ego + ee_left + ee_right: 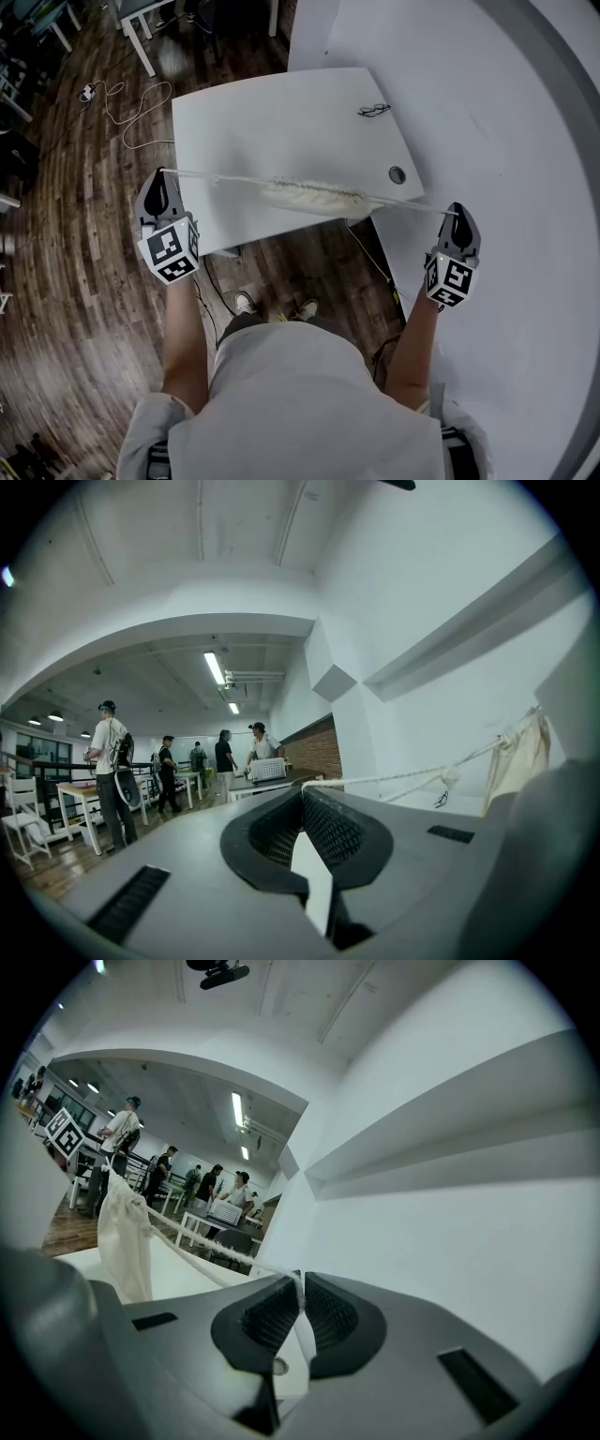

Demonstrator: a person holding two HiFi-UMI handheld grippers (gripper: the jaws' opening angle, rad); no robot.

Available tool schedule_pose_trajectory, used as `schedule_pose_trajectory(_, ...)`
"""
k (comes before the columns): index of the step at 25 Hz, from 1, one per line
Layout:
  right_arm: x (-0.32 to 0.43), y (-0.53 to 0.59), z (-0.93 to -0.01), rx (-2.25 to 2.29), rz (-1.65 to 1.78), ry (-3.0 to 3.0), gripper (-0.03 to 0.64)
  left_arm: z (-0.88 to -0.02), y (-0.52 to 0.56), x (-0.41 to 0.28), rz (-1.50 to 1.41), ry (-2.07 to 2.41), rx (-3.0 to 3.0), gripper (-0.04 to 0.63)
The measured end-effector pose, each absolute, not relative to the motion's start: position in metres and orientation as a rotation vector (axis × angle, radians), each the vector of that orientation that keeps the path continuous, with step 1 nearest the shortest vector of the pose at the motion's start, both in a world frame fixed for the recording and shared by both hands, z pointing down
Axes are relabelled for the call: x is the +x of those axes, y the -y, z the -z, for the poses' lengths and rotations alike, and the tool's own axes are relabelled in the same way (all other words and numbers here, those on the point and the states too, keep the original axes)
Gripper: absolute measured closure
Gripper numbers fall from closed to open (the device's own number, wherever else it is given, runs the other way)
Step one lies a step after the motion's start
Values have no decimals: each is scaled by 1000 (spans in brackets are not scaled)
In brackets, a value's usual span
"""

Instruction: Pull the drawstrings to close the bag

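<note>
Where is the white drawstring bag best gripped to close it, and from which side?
By its cord ends, one from each outer side: the drawstrings run taut and straight out of the gathered mouth of the bag, left and right.

White table [281,131], small black object [375,111], floor cable [127,117]

Your left gripper [302,787] has its jaws pinched together on the drawstring [391,777]; the cord runs taut from the jaw tips off to the right; it meets the cream bag [518,759], which hangs gathered at the frame's right edge; a second strand runs just below the first, near the bag; behind your jaws, a brick wall [314,747]; several people [109,761] stand by tables far off; one holds a white basket [266,769]; a ceiling light [215,667] is lit overhead.
</note>
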State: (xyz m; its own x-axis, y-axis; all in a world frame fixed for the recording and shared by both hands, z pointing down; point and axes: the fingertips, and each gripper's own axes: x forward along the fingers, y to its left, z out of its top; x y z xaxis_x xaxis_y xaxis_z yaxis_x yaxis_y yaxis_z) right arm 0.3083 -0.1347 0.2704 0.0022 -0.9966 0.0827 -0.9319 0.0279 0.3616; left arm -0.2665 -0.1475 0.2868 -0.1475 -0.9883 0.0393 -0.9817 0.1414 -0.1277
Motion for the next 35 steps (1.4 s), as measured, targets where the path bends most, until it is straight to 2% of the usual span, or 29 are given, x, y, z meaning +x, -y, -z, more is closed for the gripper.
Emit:
schedule_pose_trajectory(28,341,121,-283,2034,219,1946,572,-293,148,-280,95,-2387,-2005,578)
schedule_pose_trajectory(35,343,120,-287,2043,202,1959,572,-292,145,-282,-2,-2409,-2058,578)
